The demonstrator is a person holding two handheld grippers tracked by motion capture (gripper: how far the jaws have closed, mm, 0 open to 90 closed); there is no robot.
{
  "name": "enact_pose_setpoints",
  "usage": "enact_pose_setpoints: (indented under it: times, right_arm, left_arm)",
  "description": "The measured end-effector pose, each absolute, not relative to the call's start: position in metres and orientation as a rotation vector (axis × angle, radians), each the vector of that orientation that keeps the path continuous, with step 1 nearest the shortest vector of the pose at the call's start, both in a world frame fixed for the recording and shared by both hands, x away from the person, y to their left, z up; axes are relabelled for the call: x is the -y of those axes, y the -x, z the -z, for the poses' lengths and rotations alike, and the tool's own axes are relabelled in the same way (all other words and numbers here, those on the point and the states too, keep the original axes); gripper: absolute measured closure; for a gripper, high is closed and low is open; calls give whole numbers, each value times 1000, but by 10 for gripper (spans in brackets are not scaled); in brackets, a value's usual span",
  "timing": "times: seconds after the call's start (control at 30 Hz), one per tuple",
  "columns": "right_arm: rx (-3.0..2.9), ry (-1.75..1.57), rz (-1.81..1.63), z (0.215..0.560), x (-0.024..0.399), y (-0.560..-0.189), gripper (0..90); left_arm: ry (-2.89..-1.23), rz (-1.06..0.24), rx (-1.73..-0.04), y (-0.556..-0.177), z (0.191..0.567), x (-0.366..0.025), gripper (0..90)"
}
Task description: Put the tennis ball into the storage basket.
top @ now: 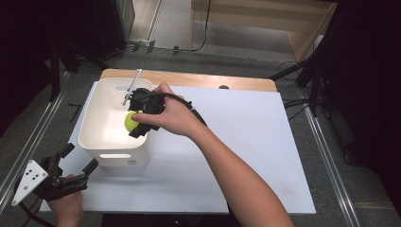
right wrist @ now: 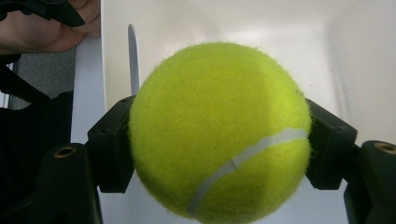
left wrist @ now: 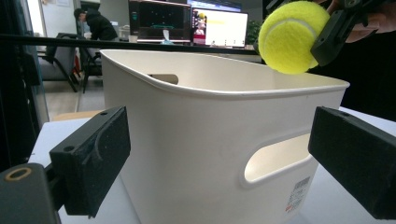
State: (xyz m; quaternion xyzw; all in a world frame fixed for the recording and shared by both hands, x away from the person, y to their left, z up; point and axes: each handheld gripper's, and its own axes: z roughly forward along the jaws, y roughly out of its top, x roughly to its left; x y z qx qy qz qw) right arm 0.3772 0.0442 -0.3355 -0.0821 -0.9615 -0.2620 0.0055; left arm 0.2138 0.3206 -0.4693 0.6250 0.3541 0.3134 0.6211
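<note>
High view: white bench (top: 246,156) on grey floor, dark surroundings. White bin (top: 111,142) at left end of bench, handle cut-outs in walls, interior bare. Right tool (top: 137,120) clamped on yellow tennis ball (top: 130,121), held just above bin's right rim. Left tool (top: 78,161) spread wide, near bin's front corner.
</note>
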Motion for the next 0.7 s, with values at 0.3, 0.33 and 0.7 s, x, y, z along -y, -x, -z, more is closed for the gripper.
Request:
enact_pose_setpoints:
  times: [0.3, 0.33, 0.7]
  right_arm:
    - [3020, 241, 791, 342, -52, -379, 238]
    - [3023, 245, 790, 343, -52, -380, 237]
    - [3031, 220, 759, 351, -59, -381, 237]
  left_arm:
    - [-1435, -717, -813, -214, 469, -320, 58]
    - [-1435, -717, -812, -214, 469, -320, 58]
    - [-1437, -715, -811, -214, 469, -321, 58]
